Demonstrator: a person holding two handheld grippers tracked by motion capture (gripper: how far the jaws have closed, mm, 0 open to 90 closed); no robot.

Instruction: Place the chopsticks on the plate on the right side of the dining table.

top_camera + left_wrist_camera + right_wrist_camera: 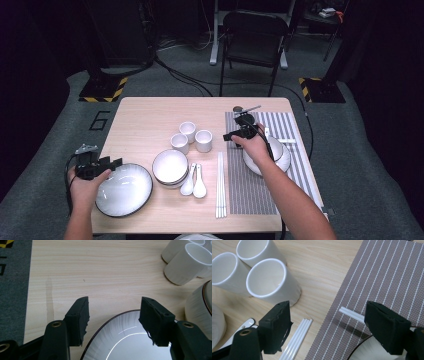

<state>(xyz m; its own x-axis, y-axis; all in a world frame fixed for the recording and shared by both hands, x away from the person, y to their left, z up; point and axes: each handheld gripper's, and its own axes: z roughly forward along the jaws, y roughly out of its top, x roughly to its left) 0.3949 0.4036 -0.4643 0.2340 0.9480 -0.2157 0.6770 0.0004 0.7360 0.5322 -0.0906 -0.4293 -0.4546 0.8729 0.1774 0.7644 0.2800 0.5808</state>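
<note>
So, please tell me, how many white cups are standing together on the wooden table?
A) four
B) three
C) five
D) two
B: the high view shows three white cups grouped on the bare wood of the table, between the stacked bowls and the striped mat.
</note>
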